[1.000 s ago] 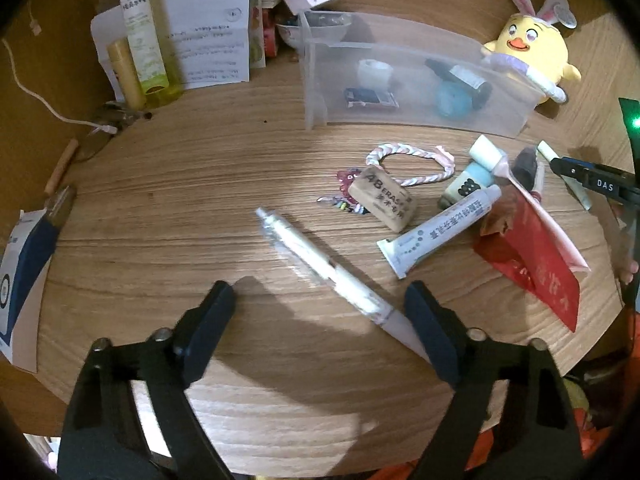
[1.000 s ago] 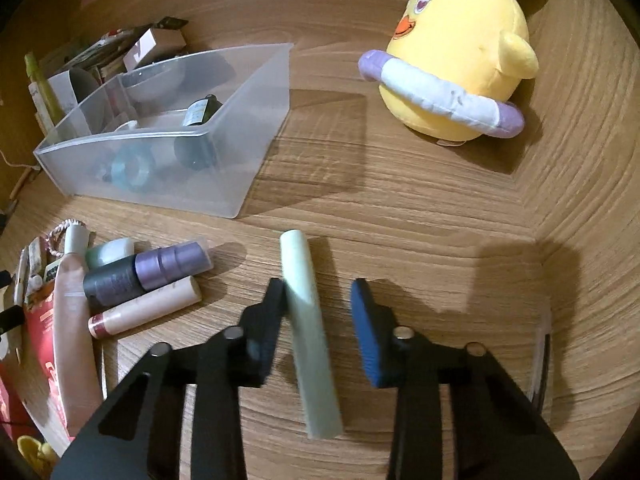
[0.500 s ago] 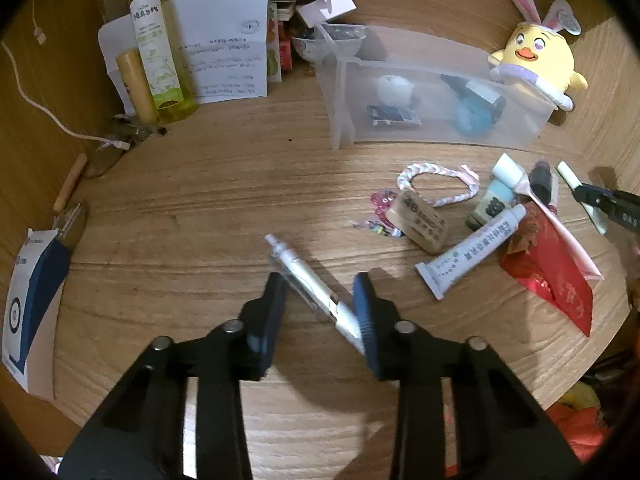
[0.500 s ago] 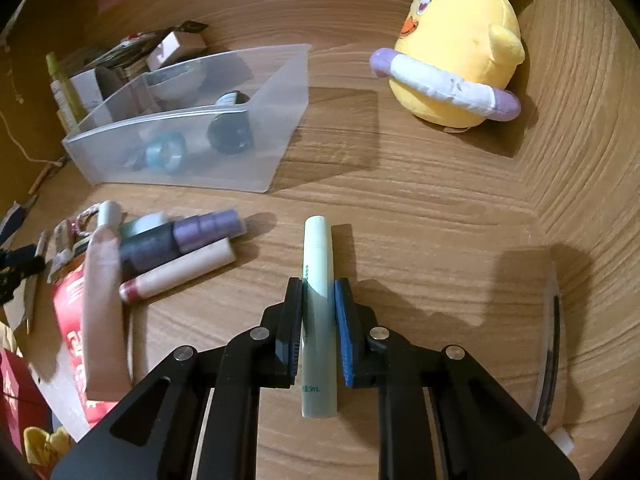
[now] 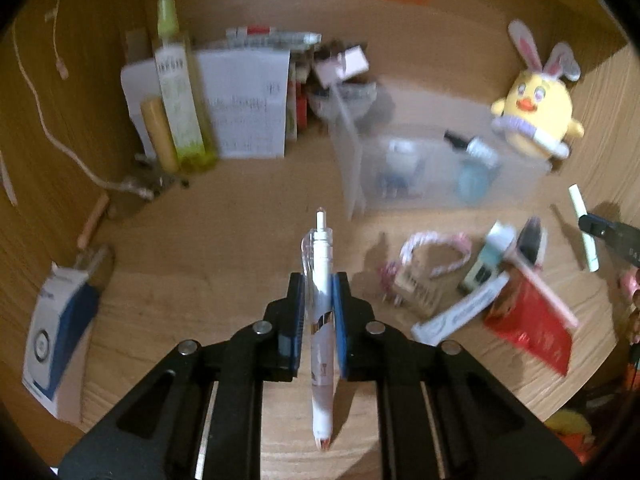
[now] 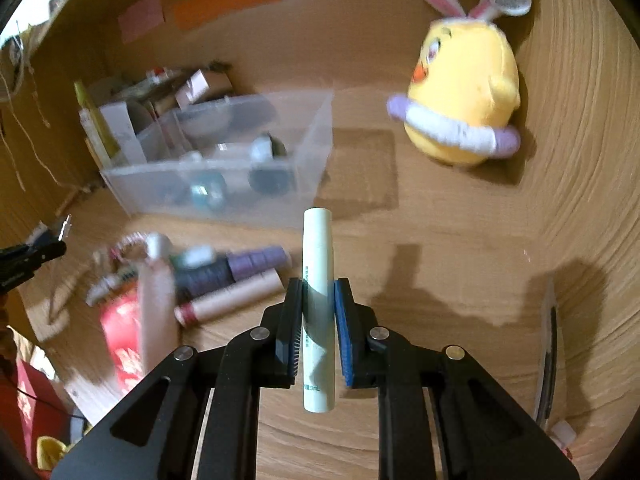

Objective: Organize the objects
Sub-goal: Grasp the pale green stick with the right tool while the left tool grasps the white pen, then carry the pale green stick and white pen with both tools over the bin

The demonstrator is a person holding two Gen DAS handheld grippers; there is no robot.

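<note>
My left gripper (image 5: 319, 280) is shut on a white click pen (image 5: 321, 344), which hangs lifted above the wooden desk with its button end pointing away from me. My right gripper (image 6: 318, 286) is shut on a pale green tube (image 6: 318, 248), also raised off the desk. A clear plastic bin (image 5: 436, 168) holding small bottles stands beyond both, seen again as the bin (image 6: 224, 184) in the right wrist view. The right gripper with its pale green tube (image 5: 582, 220) shows at the far right of the left wrist view.
A heap of cosmetics, a white tube (image 5: 460, 314) and a red packet (image 5: 532, 324) lies right of the pen. A yellow plush chick (image 6: 464, 92) sits at the back right. A green spray bottle (image 5: 178, 92), papers and a blue-white box (image 5: 52, 340) stand left.
Both grippers closed on their objects and lifted them off the desk. The pen swung from lying diagonally to pointing straight ahead between the left fingers.
</note>
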